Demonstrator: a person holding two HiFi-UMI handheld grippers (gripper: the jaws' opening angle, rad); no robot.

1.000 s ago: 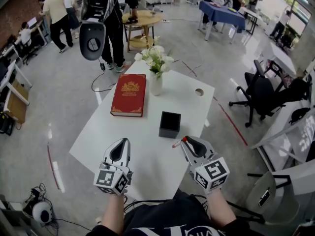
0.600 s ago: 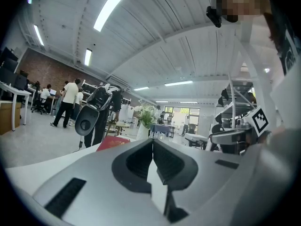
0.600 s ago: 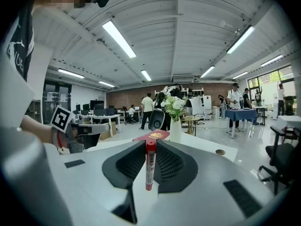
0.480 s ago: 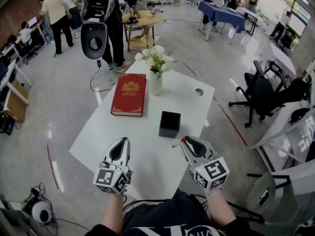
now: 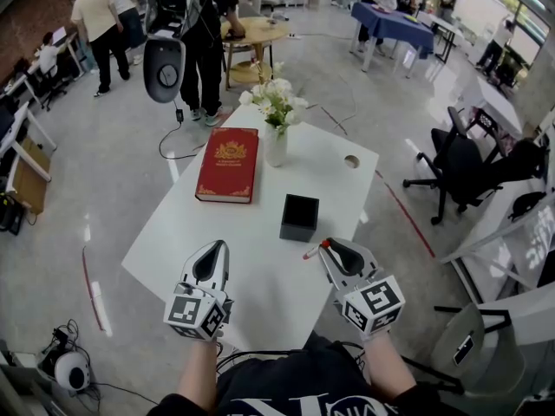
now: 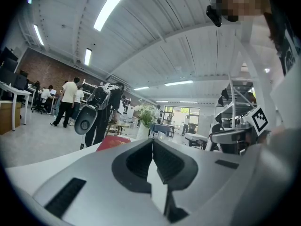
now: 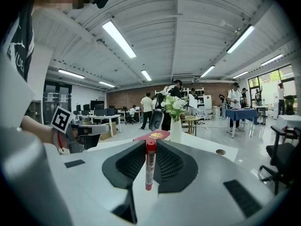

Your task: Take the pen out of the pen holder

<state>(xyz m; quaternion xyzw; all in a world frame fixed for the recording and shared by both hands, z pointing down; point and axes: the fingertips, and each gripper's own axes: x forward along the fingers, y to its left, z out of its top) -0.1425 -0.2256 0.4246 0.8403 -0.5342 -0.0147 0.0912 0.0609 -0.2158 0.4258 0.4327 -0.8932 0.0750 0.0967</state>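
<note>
The pen (image 7: 150, 165) was clamped in the right tongs (image 7: 150, 147), apart from the pen holder (image 5: 297, 230); the left tongs (image 6: 153, 145) were together.

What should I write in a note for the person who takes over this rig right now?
Left gripper: jaws shut, nothing between them, over the near edge of the table.
Right gripper: shut on the red pen, near the table's front right side.
Pen holder: black, upright on the table, apart from both grippers.
Done: the pen is out of the holder.
Left: probably only to lay the pen down.
</note>
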